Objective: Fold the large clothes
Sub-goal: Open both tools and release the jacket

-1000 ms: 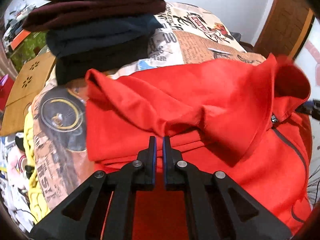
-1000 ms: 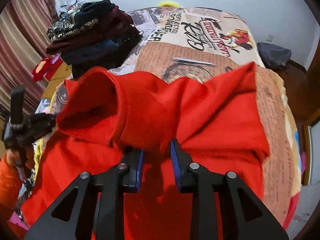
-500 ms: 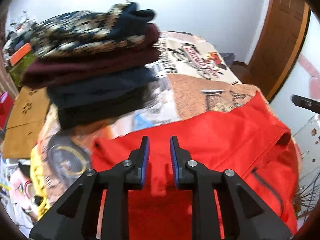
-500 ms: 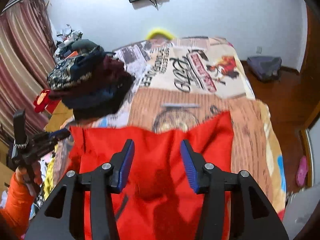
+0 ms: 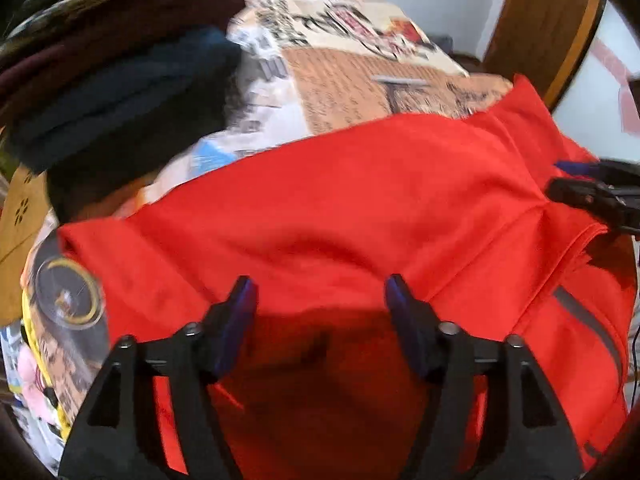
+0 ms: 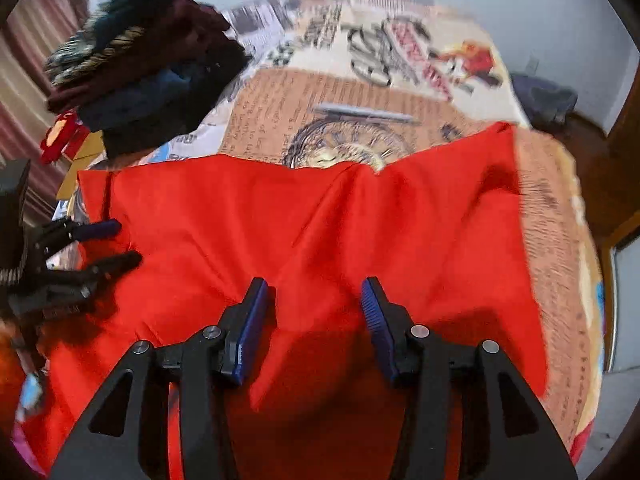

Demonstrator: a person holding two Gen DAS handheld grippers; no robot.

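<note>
A large red garment [image 5: 360,200] lies folded over on the printed bedspread [image 5: 360,88], its far edge fairly straight, a grey seam [image 5: 588,328] at the right. My left gripper [image 5: 319,284] hovers just over the near part, its jaws opening wide, with nothing pinched between the blue pads. In the right wrist view the same red garment [image 6: 280,220] spreads below my right gripper [image 6: 315,284], which is open and holds no cloth. Each gripper shows in the other's view: the right gripper [image 5: 557,179] at the garment's right edge, the left gripper [image 6: 124,242] at its left edge.
A tall stack of folded dark clothes [image 5: 100,92] [image 6: 152,72] sits on the bed at the back left. A wooden door [image 5: 540,20] stands at the far right. Striped curtains [image 6: 24,80] hang on the left, and a dark bag [image 6: 548,100] lies on the floor beyond the bed.
Both grippers held raised folds of red cloth a second ago and have let go. The cloth now lies flat, and both pairs of jaws have spread, the left much wider.
</note>
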